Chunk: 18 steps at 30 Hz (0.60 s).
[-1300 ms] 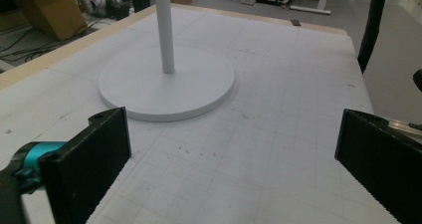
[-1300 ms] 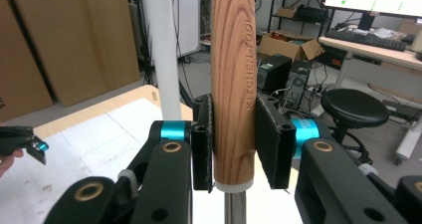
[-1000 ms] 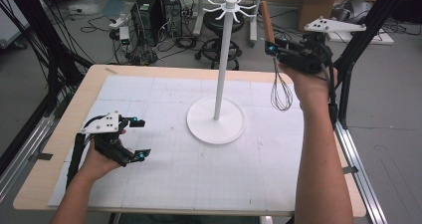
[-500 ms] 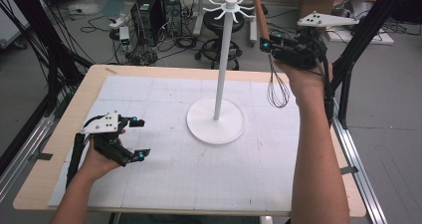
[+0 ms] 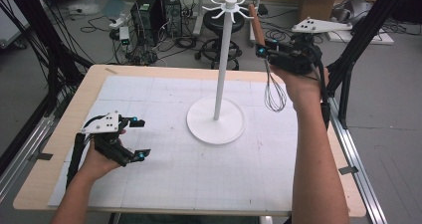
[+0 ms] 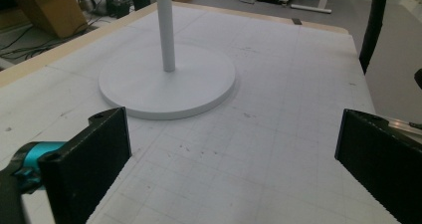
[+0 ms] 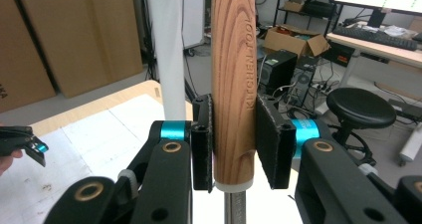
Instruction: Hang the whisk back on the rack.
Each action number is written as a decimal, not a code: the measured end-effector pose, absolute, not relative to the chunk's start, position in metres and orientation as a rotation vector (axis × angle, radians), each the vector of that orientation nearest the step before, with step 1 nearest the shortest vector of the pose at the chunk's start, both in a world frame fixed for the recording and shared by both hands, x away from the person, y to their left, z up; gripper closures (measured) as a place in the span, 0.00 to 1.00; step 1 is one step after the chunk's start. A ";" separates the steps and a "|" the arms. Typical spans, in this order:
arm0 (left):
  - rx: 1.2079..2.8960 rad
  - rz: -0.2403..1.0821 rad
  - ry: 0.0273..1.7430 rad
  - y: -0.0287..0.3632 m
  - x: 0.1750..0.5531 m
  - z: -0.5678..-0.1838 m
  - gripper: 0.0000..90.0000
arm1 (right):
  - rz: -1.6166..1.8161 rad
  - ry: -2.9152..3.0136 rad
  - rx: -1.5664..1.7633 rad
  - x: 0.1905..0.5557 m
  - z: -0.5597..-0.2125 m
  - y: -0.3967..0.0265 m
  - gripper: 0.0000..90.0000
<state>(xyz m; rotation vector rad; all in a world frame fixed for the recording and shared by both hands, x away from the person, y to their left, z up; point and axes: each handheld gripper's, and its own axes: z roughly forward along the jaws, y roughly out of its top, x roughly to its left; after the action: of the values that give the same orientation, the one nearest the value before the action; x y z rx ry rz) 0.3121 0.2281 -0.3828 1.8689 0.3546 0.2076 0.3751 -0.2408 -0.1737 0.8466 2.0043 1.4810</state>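
The right gripper (image 5: 262,51) is closed tight on the wooden handle (image 7: 234,84) of a wire whisk (image 5: 274,90). Its two black pads press the handle from both sides, low down near the metal part. The whisk hangs up in the air over the far right part of the table (image 5: 59,184), with the handle on top and the wire loops at the bottom. The top of the handle is just beside the hooks of the tall white stand with a round base (image 5: 216,119), which sits in the middle of the table.

The left gripper (image 5: 138,137) rests near the left edge, wide open and holding nothing.

The job looks like hanging the whisk on the stand, and the step now is bringing it up to the hooks. I cannot see a loop or hole on the handle top. Next, the top end likely has to go right to one hook and catch on it. Only then should the pads let go, or the whisk could fall.
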 end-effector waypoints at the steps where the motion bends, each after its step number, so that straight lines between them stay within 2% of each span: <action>1: 1.869 0.208 0.354 0.228 0.312 -0.383 0.02 | 1.481 2.004 0.847 0.375 -0.174 -0.241 0.78; 18: 1.868 0.208 0.354 0.228 0.312 -0.383 0.02 | 1.471 2.031 0.807 0.373 -0.177 -0.224 0.78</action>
<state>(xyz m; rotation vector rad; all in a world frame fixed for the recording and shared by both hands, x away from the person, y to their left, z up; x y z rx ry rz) 0.3120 0.2281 -0.3827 1.8684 0.3545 0.2076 0.3726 -0.2240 -0.1765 0.8068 2.0309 1.4709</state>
